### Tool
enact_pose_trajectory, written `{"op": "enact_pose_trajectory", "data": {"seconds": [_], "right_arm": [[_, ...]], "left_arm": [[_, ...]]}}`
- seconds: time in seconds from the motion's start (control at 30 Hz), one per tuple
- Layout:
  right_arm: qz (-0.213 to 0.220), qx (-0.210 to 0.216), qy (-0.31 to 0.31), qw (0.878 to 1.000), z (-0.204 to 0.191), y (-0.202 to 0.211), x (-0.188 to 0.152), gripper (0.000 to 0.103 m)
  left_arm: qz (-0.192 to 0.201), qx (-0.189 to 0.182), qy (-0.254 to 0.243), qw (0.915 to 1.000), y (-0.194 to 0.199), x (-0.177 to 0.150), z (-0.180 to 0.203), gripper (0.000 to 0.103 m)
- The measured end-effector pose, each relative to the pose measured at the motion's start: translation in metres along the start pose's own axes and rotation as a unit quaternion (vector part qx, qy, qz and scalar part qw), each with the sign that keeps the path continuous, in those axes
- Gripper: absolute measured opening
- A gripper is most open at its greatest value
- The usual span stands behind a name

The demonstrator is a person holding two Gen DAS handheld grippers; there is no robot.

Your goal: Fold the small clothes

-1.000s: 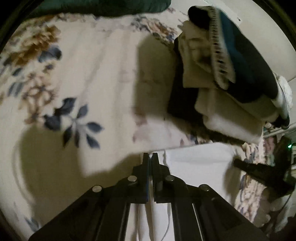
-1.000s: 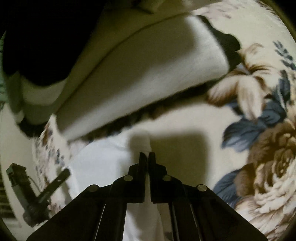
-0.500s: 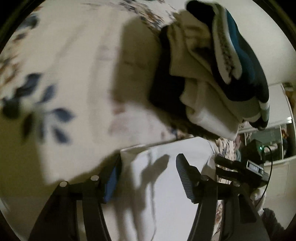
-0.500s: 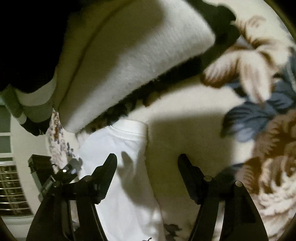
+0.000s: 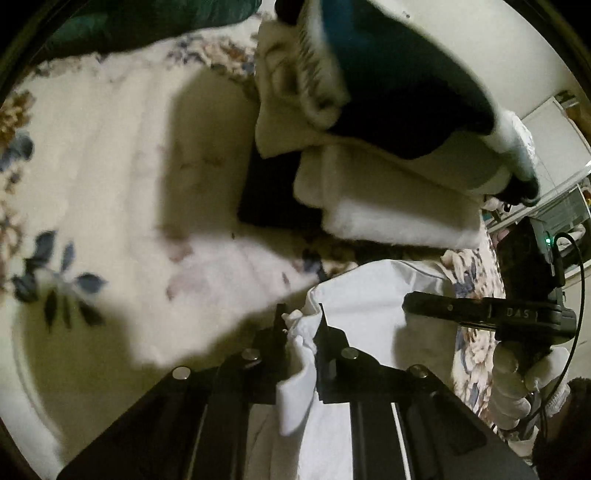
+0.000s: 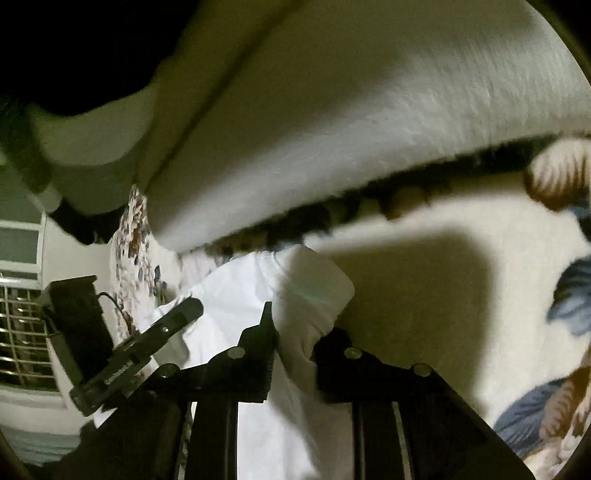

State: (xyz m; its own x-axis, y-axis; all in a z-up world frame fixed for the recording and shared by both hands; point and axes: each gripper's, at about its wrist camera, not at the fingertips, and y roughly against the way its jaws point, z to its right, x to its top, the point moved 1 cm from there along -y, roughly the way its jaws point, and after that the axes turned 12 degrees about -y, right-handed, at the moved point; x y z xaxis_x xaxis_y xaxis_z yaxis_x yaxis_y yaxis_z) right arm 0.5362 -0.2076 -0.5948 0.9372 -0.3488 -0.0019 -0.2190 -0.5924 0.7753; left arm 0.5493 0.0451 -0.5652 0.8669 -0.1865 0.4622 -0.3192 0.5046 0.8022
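White cotton garment [image 5: 369, 314] is lying on a cream fleece blanket with blue and brown flowers [image 5: 110, 184], just in front of a stack of folded clothes [image 5: 388, 192]. In the stack, a thick cream towel-like piece [image 6: 351, 122] is lying low, and a dark navy and teal knitted piece [image 5: 399, 85] is sitting on top.

In the left wrist view, the left gripper [image 5: 301, 325] is pinching a bunched corner of the white garment. The cloth is filling the narrow gap between the two black fingers [image 5: 328, 332] and is hanging down behind them in a fold. The right gripper [image 5: 480, 314] is showing on the right side of this view as a black bar, and the person's hand in a white glove [image 5: 517, 376] is holding its handle.

In the right wrist view, the right gripper [image 6: 295, 332] is also closing on the same white garment, at its hemmed edge. A rounded fold of cloth is standing up between the black fingers [image 6: 264, 332] and is touching both of them. The left gripper [image 6: 147, 339] is appearing at the left of this view, over the far side of the garment.

Both pinched places are lying at the edge of the garment nearest to the stack, well apart from each other. A dark green cloth [image 5: 147, 22] is lying at the far edge of the blanket.
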Motion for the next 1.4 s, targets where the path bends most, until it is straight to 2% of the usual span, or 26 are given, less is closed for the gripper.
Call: {"op": "enact_pose_trajectory", "data": {"seconds": [0.1,0.23,0.37,0.43,0.5,0.57,0.63,0.7,0.77,0.8,0.9,0.97,1.07,1.13,1.23,1.33,1.4], "right_arm": [[0.014,0.015,0.015,1.0,-0.011,0.021,-0.013,0.014],[0.025,0.035,0.05,0.998,-0.036,0.052,-0.041,0.014],[0.022,0.053,0.094,0.994,-0.054,0.086,-0.091,0.014],[0.014,0.059,0.112,0.992,-0.057,0.105,-0.123,0.014],[-0.001,0.06,0.123,0.991,-0.05,0.12,-0.16,0.014],[-0.022,0.052,0.129,0.99,-0.035,0.127,-0.197,0.018],[-0.069,0.032,0.128,0.989,-0.011,0.122,-0.242,0.022],[-0.103,0.002,0.126,0.987,0.01,0.113,-0.273,0.042],[-0.134,-0.028,0.12,0.983,0.031,0.112,-0.3,0.049],[-0.144,-0.036,0.111,0.983,0.043,0.114,-0.309,0.05],[-0.136,-0.046,0.085,0.986,0.064,0.122,-0.311,0.055],[-0.108,-0.039,0.049,0.992,0.074,0.127,-0.295,0.066],[-0.069,-0.018,0.011,0.997,0.079,0.129,-0.265,0.069],[-0.056,-0.006,-0.003,0.998,0.08,0.118,-0.245,0.073],[-0.05,0.007,-0.031,0.998,0.083,0.092,-0.209,0.074],[-0.067,0.02,-0.059,0.996,0.091,0.068,-0.184,0.074],[-0.084,0.029,-0.07,0.994,0.091,0.051,-0.182,0.074]], "left_arm": [[0.019,0.007,-0.005,0.9998,0.018,-0.001,0.013,0.009],[0.05,0.01,-0.02,0.9985,0.061,-0.009,0.039,0.009],[0.065,0.008,-0.013,0.9978,0.106,-0.042,0.054,0.01],[0.06,0.0,0.0,0.9982,0.128,-0.072,0.065,0.012],[0.04,0.007,0.011,0.9991,0.145,-0.107,0.076,0.016],[0.011,0.018,0.028,0.9994,0.15,-0.14,0.083,0.026],[-0.02,0.019,0.057,0.998,0.156,-0.182,0.09,0.038],[-0.057,0.022,0.101,0.993,0.158,-0.225,0.09,0.047],[-0.08,0.027,0.129,0.9881,0.16,-0.248,0.087,0.047],[-0.088,0.032,0.141,0.9855,0.161,-0.254,0.083,0.047],[-0.076,0.045,0.151,0.9846,0.162,-0.248,0.069,0.048],[-0.05,0.052,0.137,0.988,0.153,-0.22,0.054,0.051],[-0.024,0.048,0.115,0.992,0.131,-0.191,0.033,0.057],[-0.025,0.042,0.106,0.9931,0.105,-0.167,0.017,0.057],[-0.04,0.009,0.099,0.9942,0.065,-0.145,0.0,0.057],[-0.071,-0.012,0.096,0.9927,0.031,-0.14,-0.006,0.056],[-0.067,-0.018,0.096,0.9929,0.026,-0.142,-0.004,0.053]]}}
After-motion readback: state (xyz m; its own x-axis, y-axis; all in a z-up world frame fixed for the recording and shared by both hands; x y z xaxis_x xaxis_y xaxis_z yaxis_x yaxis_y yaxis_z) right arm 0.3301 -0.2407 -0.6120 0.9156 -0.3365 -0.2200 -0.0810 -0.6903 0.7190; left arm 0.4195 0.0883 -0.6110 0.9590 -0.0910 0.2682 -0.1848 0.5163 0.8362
